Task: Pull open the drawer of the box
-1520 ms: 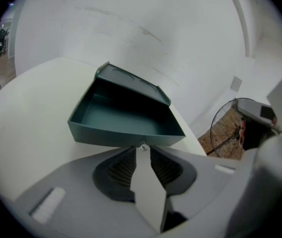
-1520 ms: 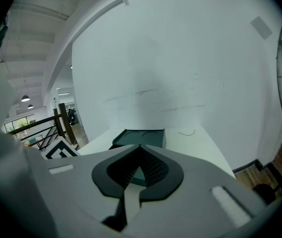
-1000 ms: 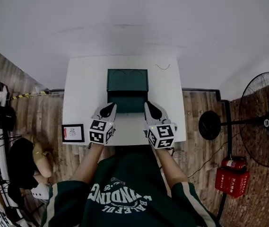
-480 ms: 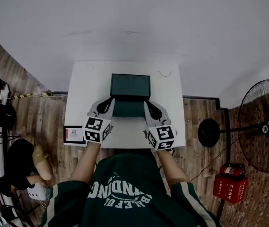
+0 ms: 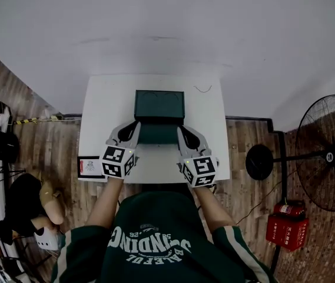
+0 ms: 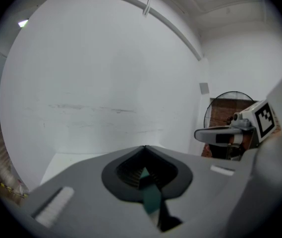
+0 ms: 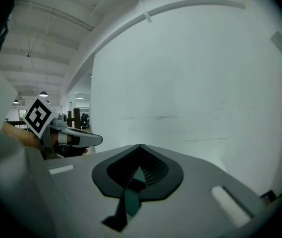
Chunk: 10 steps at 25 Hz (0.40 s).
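A dark green box (image 5: 159, 104) stands at the middle back of the white table (image 5: 105, 99). Its drawer (image 5: 159, 134) sticks out toward me. My left gripper (image 5: 135, 125) lies against the drawer's left side and my right gripper (image 5: 181, 130) against its right side. In the left gripper view the jaws (image 6: 144, 148) meet at a point, with a sliver of green showing through the gap behind the tips. The right gripper view shows the same: tips (image 7: 140, 146) together, with a green strip below. I cannot tell whether either gripper touches the drawer.
A small framed card (image 5: 90, 167) lies at the table's front left corner. A thin squiggle (image 5: 202, 89) marks the back right of the tabletop. A standing fan (image 5: 326, 155) and red box (image 5: 288, 229) are on the floor right. A person (image 5: 32, 199) crouches at left.
Both grippers have slid a little forward along the drawer's sides, the left one more. The head view has shifted slightly. The jaws stay together.
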{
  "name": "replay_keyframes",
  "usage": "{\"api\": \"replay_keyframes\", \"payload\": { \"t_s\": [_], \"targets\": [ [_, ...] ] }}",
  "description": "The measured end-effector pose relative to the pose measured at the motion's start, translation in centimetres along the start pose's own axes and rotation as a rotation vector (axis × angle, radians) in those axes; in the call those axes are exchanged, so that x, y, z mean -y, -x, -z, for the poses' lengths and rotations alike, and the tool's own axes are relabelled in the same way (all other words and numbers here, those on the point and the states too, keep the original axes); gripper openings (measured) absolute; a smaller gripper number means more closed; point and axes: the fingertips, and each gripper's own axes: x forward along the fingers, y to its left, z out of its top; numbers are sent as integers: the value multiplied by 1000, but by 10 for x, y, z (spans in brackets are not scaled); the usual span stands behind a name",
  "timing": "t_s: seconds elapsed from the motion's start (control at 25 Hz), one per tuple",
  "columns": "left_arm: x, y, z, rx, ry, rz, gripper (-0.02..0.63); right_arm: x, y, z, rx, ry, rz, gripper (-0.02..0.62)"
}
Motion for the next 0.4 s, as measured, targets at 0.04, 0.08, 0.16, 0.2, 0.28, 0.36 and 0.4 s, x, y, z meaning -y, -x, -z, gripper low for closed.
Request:
{"api": "replay_keyframes", "payload": {
  "t_s": [0.04, 0.08, 0.16, 0.2, 0.28, 0.36, 0.4],
  "targets": [
    [1, 0, 0, -1, 1, 1, 52, 0, 0, 0, 0, -2, 0, 2],
    [1, 0, 0, -2, 2, 1, 52, 1, 0, 0, -1, -2, 0, 2],
    [3, 0, 1, -4, 4, 3, 52, 0, 1, -2, 0, -2, 0, 2],
    [3, 0, 1, -5, 5, 4, 52, 0, 1, -2, 0, -3, 0, 2],
    [3, 0, 3, -8, 8, 5, 52, 0, 1, -2, 1, -6, 1, 2],
    [2, 0, 5, -13, 9, 6, 52, -1, 1, -1, 1, -8, 2, 2],
    [2, 0, 6, -16, 10, 7, 52, -1, 1, -1, 0, -9, 2, 2]
  ]
}}
